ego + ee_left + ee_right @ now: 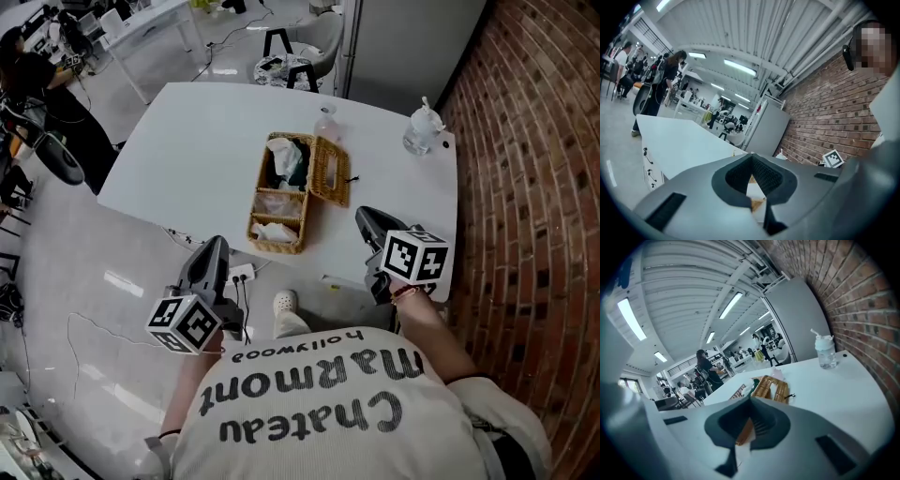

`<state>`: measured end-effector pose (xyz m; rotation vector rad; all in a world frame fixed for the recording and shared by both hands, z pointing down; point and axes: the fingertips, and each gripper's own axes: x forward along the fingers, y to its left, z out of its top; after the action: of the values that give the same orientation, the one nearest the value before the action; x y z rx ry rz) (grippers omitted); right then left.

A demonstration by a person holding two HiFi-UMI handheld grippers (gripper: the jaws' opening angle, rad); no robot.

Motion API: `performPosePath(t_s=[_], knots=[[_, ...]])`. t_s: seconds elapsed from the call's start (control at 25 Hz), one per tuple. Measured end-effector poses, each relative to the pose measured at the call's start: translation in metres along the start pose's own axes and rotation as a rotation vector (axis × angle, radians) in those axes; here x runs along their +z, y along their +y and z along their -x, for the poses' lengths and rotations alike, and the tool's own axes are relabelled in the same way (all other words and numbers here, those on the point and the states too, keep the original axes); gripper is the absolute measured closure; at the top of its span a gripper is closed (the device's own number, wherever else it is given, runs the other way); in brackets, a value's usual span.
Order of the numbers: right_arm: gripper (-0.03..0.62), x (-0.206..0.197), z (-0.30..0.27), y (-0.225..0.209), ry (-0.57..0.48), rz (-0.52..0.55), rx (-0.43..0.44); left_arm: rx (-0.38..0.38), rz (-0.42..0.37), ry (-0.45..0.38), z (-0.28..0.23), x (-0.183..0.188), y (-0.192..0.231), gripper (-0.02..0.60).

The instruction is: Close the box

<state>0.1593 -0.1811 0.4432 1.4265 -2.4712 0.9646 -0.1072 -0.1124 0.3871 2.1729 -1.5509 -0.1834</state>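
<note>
My left fingers and right fingers are pressed together, empty, at the surface's near edge. The open wicker box sits mid-surface. I should tip its upright right-side lid leftward, gently.

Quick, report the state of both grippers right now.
Left gripper: closed, holding nothing.
Right gripper: closed, holding nothing.
</note>
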Motion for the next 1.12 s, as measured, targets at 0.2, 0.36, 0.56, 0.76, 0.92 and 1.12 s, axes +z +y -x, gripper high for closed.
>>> performPosePath(t_s=[0.2,0.36,0.56,0.76,0.92,1.12], knots=[[0.592,0.031,-0.028,-0.004,-0.042,-0.024,-0.031,-0.037,-0.019,-0.005,-0.041,0.035,0.021,0.581],[0.592,0.054,-0.047,-0.005,-0.076,-0.038,-0.056,-0.073,-0.031,-0.019,-0.071,0.062,0.034,0.581],[0.592,0.078,-0.058,-0.012,-0.13,-0.078,-0.103,-0.141,-0.063,-0.02,-0.105,0.088,0.037,0.58],[0.592,0.082,-0.072,-0.032,-0.165,-0.082,-0.183,-0.17,-0.082,-0.004,-0.129,0.093,0.056,0.581],[0.592,0.067,-0.081,-0.063,-0.157,-0.139,-0.289,-0.191,-0.081,0.014,-0.148,0.091,0.072,0.58],[0.591,0.04,-0.097,-0.097,-0.108,-0.226,-0.391,-0.19,-0.074,0.034,-0.166,0.094,0.09,0.581]])
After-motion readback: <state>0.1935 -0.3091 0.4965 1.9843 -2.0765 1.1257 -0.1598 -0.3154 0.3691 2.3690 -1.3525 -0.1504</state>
